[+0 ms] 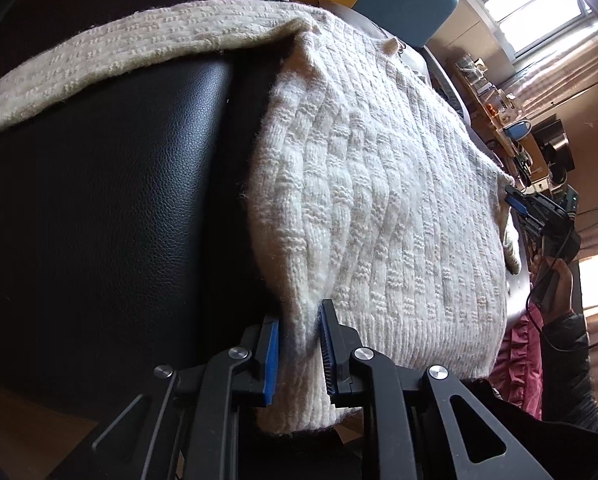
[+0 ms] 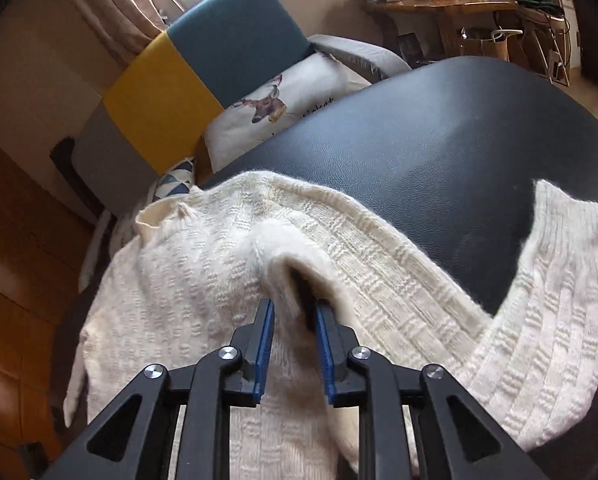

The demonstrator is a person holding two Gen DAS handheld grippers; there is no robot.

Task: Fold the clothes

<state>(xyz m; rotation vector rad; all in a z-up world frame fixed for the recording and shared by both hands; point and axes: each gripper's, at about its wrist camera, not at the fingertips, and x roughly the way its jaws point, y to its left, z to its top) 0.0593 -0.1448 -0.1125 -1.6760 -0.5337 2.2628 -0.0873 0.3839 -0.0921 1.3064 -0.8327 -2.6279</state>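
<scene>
- Black leather surface (image 1: 111, 200), padded and pebbled, fills most of both wrist views; the clothing lies on it.
- Cream knit sweater (image 1: 379, 200) spread over the leather, basket-weave texture, ribbed hem at the near edge. In the left wrist view the body runs from near centre to far right; one sleeve (image 1: 99, 68) stretches off to the far left across the leather.
- In the right wrist view that sweater (image 2: 187, 280) sits near and left, with a sleeve (image 2: 539, 320) curving out to the right and its cuff end lying on the leather.
- Sofa (image 2: 203, 68) beyond the surface, teal, yellow and grey panels, with a white cushion bearing a deer print (image 2: 283, 108).
- Wooden table (image 2: 459, 4) far right, cluttered with small items, too small to name.
- Left gripper (image 1: 299, 354): jaws nearly closed, blue pads pinching a bunched fold at the sweater's near hem corner; fabric sits between the pads and hangs out below them.
- Right gripper (image 2: 293, 350): jaws narrow, clamped on a raised ridge of knit that peaks just ahead of the fingertips, cloth filling the gap between the pads. It also shows small at far right in the left wrist view (image 1: 527, 208), by the sweater's right edge, with a person's hand (image 1: 555, 284) on it.
</scene>
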